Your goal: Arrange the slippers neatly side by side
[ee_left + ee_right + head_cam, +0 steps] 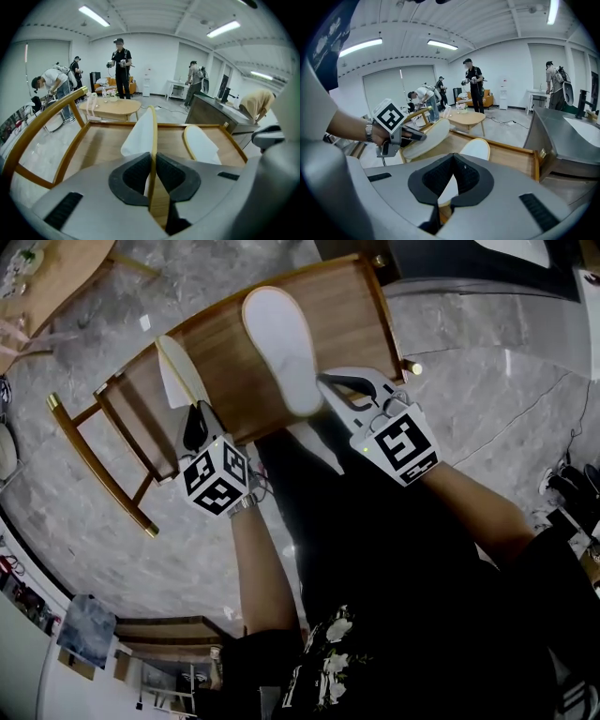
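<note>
Left claw [152, 161] tight on upright slipper [139, 133]

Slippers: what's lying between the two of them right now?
Nothing. Only the bare wooden surface separates the left slipper, held on edge, from the right slipper. The head view and left gripper view both show it.

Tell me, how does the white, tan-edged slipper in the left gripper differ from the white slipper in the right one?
The white, tan-edged slipper in the left gripper is turned up on its edge, showing only a thin side from above. The white slipper in the right gripper is held flat, broad face upward. The first is nearer the wooden surface's end, the second nearer its middle. Both are pinched at one end.
</note>
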Demonstrator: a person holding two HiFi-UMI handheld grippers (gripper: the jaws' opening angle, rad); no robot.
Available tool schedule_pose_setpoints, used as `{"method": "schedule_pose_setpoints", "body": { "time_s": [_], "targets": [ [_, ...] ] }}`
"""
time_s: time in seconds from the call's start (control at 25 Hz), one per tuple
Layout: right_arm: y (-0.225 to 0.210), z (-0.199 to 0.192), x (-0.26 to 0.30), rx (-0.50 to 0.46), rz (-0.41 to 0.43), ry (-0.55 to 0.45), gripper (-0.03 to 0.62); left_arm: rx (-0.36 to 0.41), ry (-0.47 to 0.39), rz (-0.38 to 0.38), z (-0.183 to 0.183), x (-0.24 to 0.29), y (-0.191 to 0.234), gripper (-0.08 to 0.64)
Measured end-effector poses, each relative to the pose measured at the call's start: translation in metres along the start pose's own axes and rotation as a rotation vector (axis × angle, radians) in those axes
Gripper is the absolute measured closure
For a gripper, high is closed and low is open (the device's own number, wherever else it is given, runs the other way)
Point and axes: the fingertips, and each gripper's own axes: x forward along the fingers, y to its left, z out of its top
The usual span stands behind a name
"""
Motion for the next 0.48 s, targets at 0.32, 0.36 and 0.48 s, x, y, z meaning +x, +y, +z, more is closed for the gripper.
{"method": "schedule_pose_setpoints", "body": {
  "time_s": [0.32, 0.36, 0.48],
  "targets": [
    [0.000, -0.007, -0.001, -0.018, 0.029, 0.013, 0.594, -0.025, -0.017, -0.072, -0.005, 0.005, -0.027, 0.492],
    [0.000, -0.006, 0.000, -0.022, 0.031, 0.014, 0.594, -0.027, -0.015, -0.083, -0.005, 0.007, -0.032, 0.477],
    [-0.001, -0.005, 0.002, -0.024, 0.037, 0.015, 0.594, -0.046, -0.004, -0.123, -0.004, 0.011, -0.045, 0.430]
  ]
}}
